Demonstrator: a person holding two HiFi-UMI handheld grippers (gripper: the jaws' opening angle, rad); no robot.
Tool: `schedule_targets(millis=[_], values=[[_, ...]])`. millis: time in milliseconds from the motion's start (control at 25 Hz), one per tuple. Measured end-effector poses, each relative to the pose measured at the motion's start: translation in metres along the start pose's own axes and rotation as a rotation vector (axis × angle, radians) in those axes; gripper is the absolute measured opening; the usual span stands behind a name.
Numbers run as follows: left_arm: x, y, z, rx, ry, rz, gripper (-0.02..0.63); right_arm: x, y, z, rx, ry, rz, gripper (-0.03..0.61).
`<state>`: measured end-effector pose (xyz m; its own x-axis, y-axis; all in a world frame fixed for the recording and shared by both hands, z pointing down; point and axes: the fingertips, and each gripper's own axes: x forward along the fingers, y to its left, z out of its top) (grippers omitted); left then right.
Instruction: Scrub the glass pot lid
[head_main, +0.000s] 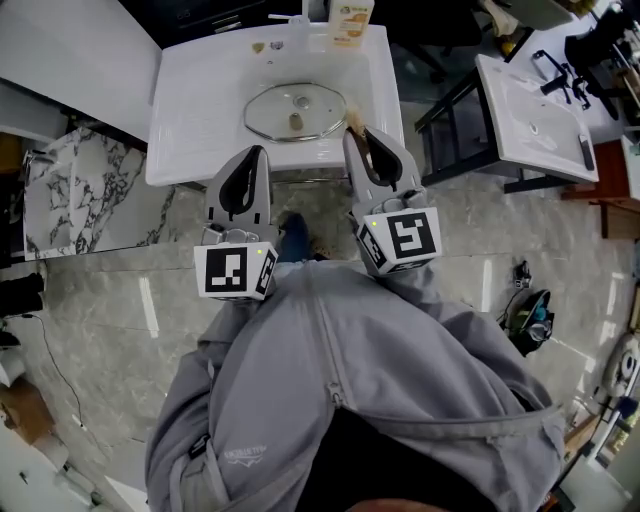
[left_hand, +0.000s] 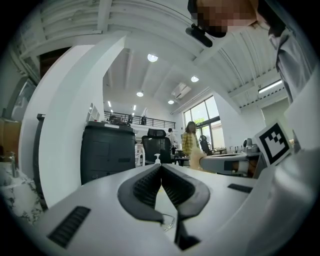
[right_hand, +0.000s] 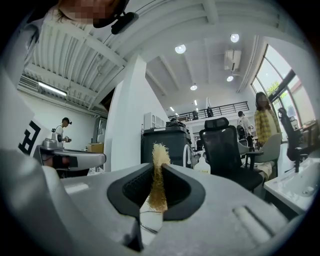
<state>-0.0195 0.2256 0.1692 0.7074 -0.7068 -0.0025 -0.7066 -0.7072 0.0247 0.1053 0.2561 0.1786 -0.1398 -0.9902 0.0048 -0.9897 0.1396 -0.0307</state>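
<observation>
**Mia:** Where is the pot lid?

**Ben:** The glass pot lid (head_main: 296, 111) lies flat in the white sink (head_main: 200, 110), near the middle. Its knob (head_main: 296, 121) faces up.

**Mia:** Is anything else there?

**Ben:** A bottle (head_main: 351, 20) stands at the back edge, behind the lid.

**Mia:** Who has the scrubber?

**Ben:** The right gripper (head_main: 353, 133). Its jaws are clenched on a tan, stringy scrubber (right_hand: 159, 180). The top of it sticks out past the jaws. In the head view that top shows right at the lid's right rim. I cannot tell if it touches the glass.

**Mia:** And the other one?

**Ben:** The left gripper (head_main: 261, 151) is at the front edge of the sink, beside the right one. Its jaws are pressed together, and nothing is between them.

**Mia:** Which way do they point?

**Ben:** Both point away from the person, toward the sink.

**Mia:** What are those boxes on them?

**Ben:** Each gripper has a cube with black and white squares. The left cube (head_main: 235, 270) and the right cube (head_main: 400, 238) sit close to the person's grey jacket (head_main: 350, 380).

**Mia:** What is around the sink?

**Ben:** A shiny stone floor (head_main: 100, 300) is under it. A second sink (head_main: 530, 120) stands off to the right, well apart. A black and white stone slab (head_main: 70, 190) is on the left.
</observation>
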Motion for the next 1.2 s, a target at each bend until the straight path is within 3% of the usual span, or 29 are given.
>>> schedule_targets(millis=[520, 1200], values=[[0.077, 0.052, -0.018, -0.017, 0.035, -0.004, 0.006, 0.084, -0.024, -0.022, -0.013, 0.048, 0.024, 0.041], [0.188, 0.141, -0.066, -0.029, 0.132, -0.107, 0.006, 0.221, -0.046, -0.053, -0.038, 0.109, -0.015, 0.041]])
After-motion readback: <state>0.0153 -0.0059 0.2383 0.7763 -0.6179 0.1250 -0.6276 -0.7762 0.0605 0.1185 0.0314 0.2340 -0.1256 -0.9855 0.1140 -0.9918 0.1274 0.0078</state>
